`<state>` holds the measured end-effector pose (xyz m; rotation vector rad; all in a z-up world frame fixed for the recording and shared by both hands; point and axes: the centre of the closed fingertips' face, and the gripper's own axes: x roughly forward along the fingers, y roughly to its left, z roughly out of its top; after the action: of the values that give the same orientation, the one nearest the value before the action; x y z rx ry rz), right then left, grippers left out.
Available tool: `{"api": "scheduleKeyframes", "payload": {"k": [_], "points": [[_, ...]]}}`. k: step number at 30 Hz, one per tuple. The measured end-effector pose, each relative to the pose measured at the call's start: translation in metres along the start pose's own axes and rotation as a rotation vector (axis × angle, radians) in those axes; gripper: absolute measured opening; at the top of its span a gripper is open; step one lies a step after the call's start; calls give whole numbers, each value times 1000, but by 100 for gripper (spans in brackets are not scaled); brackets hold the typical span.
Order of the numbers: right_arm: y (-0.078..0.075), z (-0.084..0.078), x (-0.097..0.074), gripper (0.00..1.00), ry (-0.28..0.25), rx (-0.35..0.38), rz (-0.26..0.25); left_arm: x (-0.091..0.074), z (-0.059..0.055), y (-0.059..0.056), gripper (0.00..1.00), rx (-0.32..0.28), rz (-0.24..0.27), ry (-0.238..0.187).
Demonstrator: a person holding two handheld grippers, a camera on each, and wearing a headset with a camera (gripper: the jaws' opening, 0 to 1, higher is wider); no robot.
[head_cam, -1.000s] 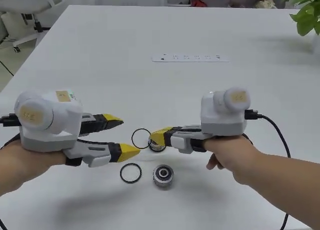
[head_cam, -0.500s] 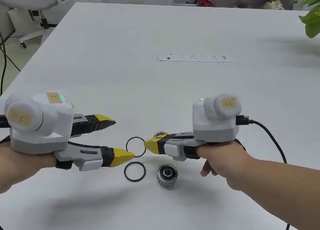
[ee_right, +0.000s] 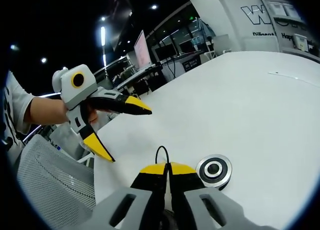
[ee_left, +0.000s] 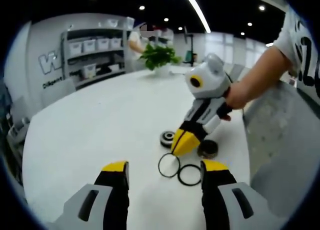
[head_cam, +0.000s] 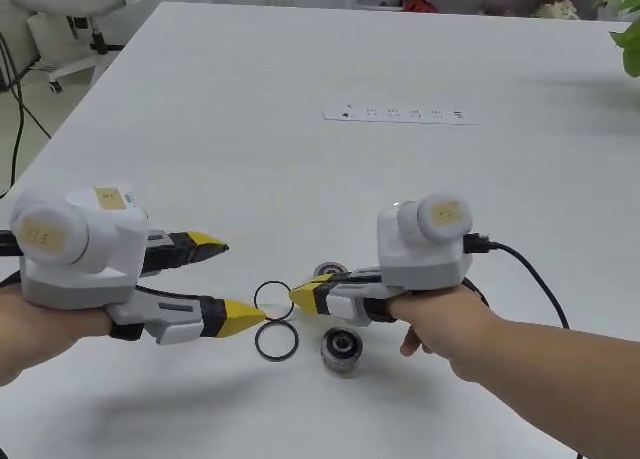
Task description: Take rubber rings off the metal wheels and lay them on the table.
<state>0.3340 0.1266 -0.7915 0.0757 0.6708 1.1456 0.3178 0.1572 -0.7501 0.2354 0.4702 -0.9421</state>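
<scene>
Head view, lower half of the frame: the right gripper (head_cam: 303, 297) has its yellow tips pressed together on a rubber ring (head_cam: 272, 297), which sticks out to the left of the tips. I can't tell if that ring is touching the bench (head_cam: 300, 169) or just off it. The right gripper view backs it up, with the thin black loop (ee_right: 161, 152) poking up from between the closed jaws.

The left gripper (head_cam: 230, 279) sits at the lower left with its jaws spread wide and nothing between them, tips pointing right toward the ring.

A second ring (head_cam: 276, 341) lies flat on the bench just below the held one. One metal wheel (head_cam: 341, 347) stands right of it, under the right gripper. The other wheel (head_cam: 328, 272) peeks out just above that gripper's jaws.

In the left gripper view both rings sit side by side at centre-bottom, just beyond the spread tips. A white power strip (head_cam: 400, 114) lies in the upper middle, well apart from all of this.
</scene>
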Motion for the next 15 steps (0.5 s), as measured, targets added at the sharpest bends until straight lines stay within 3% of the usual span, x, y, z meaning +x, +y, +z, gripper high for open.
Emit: {"api": "scheduleKeyframes", "payload": {"k": [9,15], "points": [[0,-1,0,6,23,-96,-12,2,-1,-1,59,-2,-6,8],[1,2,-3,13,11,-120,-5,3,-1,0,58,0,-7,12]]}}
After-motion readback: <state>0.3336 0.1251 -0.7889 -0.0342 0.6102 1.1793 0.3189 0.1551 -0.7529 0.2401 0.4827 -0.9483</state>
